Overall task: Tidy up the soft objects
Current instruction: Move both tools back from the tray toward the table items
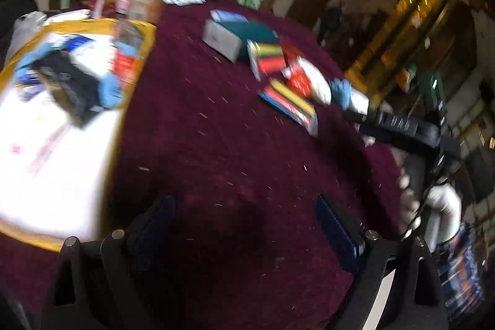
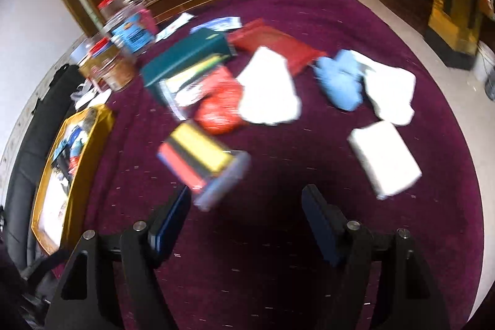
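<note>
Soft items lie on the maroon tablecloth [image 2: 278,252]: a striped sponge pack [image 2: 201,166], a red mesh bag [image 2: 219,110], a white cloth [image 2: 269,88], a blue soft item [image 2: 340,82], a white bundle [image 2: 389,92] and a white block [image 2: 385,156]. My right gripper [image 2: 247,215] is open and empty, just short of the sponge pack. My left gripper [image 1: 244,225] is open and empty over bare cloth. In the left wrist view the sponge pack [image 1: 290,104] and white cloth [image 1: 315,82] lie far ahead, with the right gripper's body [image 1: 402,129] beside them.
A yellow-rimmed tray [image 1: 136,64] with mixed items, also in the right wrist view [image 2: 92,129], sits at the left. Jars [image 2: 117,51], a teal box [image 2: 185,57] and a red flat case [image 2: 275,45] stand behind the soft items. The table edge curves at the right.
</note>
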### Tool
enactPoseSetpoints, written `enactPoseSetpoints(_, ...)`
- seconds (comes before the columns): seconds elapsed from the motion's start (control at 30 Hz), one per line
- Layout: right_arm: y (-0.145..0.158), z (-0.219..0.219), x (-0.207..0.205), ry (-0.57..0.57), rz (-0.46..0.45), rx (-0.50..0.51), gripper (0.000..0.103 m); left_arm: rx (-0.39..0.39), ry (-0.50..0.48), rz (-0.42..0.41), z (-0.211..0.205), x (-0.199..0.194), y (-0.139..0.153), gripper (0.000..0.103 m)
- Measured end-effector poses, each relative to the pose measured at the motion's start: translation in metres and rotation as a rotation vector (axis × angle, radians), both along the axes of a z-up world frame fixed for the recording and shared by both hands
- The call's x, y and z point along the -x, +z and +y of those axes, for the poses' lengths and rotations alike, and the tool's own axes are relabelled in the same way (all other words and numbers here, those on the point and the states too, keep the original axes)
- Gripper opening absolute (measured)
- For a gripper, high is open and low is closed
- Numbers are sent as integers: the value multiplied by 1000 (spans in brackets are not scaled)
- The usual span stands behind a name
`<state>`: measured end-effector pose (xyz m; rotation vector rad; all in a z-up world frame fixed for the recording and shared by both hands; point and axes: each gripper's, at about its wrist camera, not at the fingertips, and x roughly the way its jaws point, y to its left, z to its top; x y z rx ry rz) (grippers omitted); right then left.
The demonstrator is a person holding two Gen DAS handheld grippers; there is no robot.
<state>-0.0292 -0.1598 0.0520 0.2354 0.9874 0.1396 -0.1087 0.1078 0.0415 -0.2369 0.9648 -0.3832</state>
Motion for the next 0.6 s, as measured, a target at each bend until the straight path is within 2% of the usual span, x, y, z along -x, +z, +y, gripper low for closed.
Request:
enactPoseSetpoints(0.13,-8,-6,-11,15,5,-25,73,-57,-25,70,-27,-9,-26,94)
enactPoseSetpoints(0.23,-15,6,-30,51,15,-43,73,-101,-25,51,-35,-6,-31,98)
enactPoseSetpoints(0.27,-16,11,-34,57,18,-43,73,-85,-26,51,-35,-4,-31,103)
enactPoseSetpoints(0.4,-31,33,-64,65,59,-54,74,-12,12,10,-26,2,-33,102)
enactPoseSetpoints(0.47,-36,42,-70,59,62,-76,76,51,12,-4,-16,5,-34,102)
enactPoseSetpoints(0.6,-39,74,-64,220,129,-258,76,78,-27,-15,-12,6,-32,102)
